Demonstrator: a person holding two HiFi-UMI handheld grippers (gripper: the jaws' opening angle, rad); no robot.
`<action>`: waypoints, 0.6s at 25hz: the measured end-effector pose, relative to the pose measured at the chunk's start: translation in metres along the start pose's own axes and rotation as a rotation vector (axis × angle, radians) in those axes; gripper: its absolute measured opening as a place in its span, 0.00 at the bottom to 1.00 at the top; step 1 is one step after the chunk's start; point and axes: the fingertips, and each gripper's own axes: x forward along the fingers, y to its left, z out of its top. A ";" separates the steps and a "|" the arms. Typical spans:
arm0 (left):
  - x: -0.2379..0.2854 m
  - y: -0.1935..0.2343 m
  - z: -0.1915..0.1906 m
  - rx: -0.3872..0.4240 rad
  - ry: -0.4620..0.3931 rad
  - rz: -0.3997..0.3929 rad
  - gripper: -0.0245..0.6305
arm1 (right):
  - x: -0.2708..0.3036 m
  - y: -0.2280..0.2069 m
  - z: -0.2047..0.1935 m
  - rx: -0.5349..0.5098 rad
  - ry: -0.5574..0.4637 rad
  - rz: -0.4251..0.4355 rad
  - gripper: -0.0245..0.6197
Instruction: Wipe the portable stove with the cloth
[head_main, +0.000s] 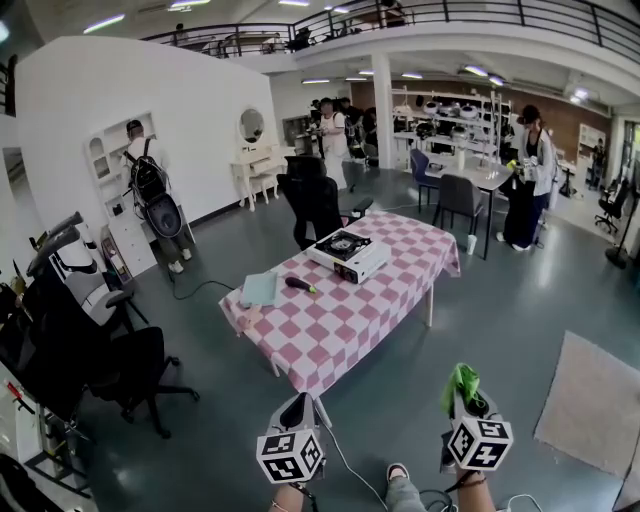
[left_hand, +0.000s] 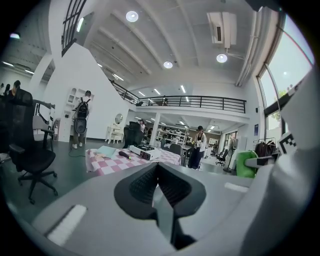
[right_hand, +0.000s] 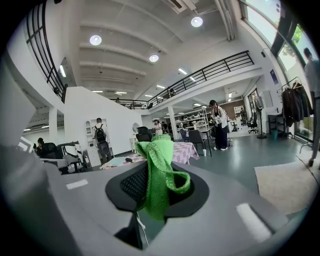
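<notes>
Left gripper (head_main: 297, 410) was pinched fully together, empty, well short of the stove (head_main: 346, 253). Stove sat toward the far end of the checked worktop (head_main: 340, 325). Right gripper (head_main: 466, 402) was clamped on the green cloth (right_hand: 159, 165), also well short of the stove.
</notes>
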 end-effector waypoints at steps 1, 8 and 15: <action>0.007 0.000 0.001 0.003 -0.003 -0.001 0.04 | 0.007 -0.001 0.002 0.000 -0.003 0.003 0.17; 0.070 -0.002 0.012 0.017 0.000 0.010 0.04 | 0.072 -0.018 0.022 0.013 -0.017 0.023 0.17; 0.151 -0.011 0.027 0.008 0.001 0.031 0.04 | 0.155 -0.038 0.049 -0.001 0.000 0.062 0.17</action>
